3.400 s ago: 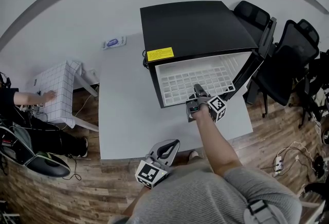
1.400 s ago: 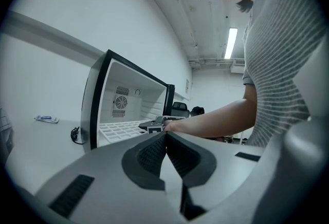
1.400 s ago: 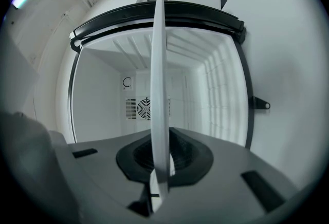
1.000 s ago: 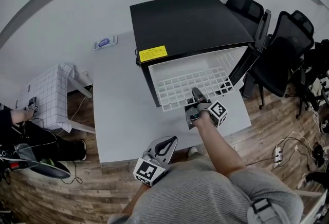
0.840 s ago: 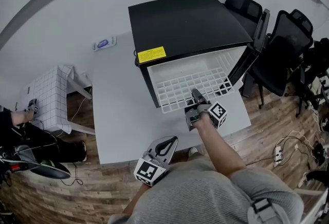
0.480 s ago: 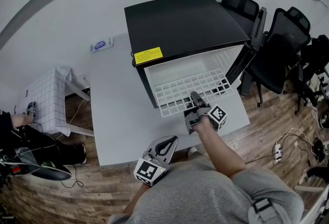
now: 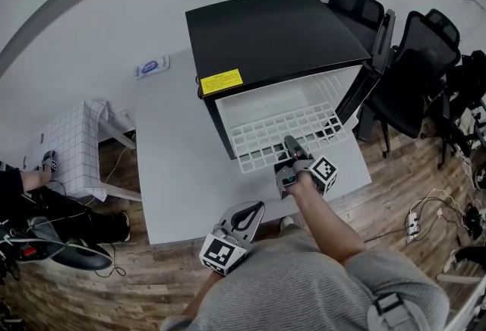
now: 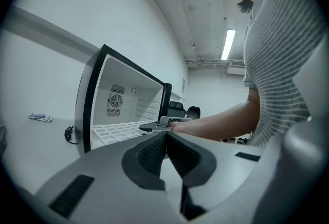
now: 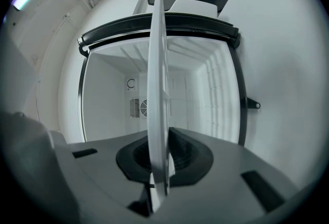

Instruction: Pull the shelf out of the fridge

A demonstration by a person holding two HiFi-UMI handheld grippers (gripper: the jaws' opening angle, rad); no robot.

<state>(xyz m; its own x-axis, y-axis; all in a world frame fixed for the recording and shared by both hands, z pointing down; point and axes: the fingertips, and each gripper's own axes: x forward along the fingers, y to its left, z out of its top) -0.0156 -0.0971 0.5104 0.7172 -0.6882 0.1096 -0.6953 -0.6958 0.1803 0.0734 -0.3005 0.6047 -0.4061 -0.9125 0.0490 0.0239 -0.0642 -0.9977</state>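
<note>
A black mini fridge (image 7: 273, 33) stands on the grey table (image 7: 182, 170) with its door (image 7: 373, 67) swung open to the right. The white grid shelf (image 7: 282, 133) sticks partly out of its front. My right gripper (image 7: 290, 149) is shut on the shelf's front edge. In the right gripper view the shelf (image 9: 157, 89) shows edge-on, clamped between the pads, with the white fridge interior (image 9: 133, 99) behind it. My left gripper (image 7: 253, 209) hangs near the table's front edge, shut and holding nothing. Its view shows the fridge (image 8: 103, 99), the shelf (image 8: 115, 129) and the right gripper (image 8: 160, 124).
Black office chairs (image 7: 425, 64) crowd the right side beyond the fridge door. A small blue-and-white object (image 7: 152, 66) lies on the table at the back left. A white grid-patterned side table (image 7: 72, 143) and a seated person (image 7: 30, 193) are at the far left. Cables (image 7: 433, 219) lie on the wooden floor.
Over the earlier frames the shelf has slid farther out of the fridge, with my right gripper drawing back toward the person. The left gripper has stayed put.
</note>
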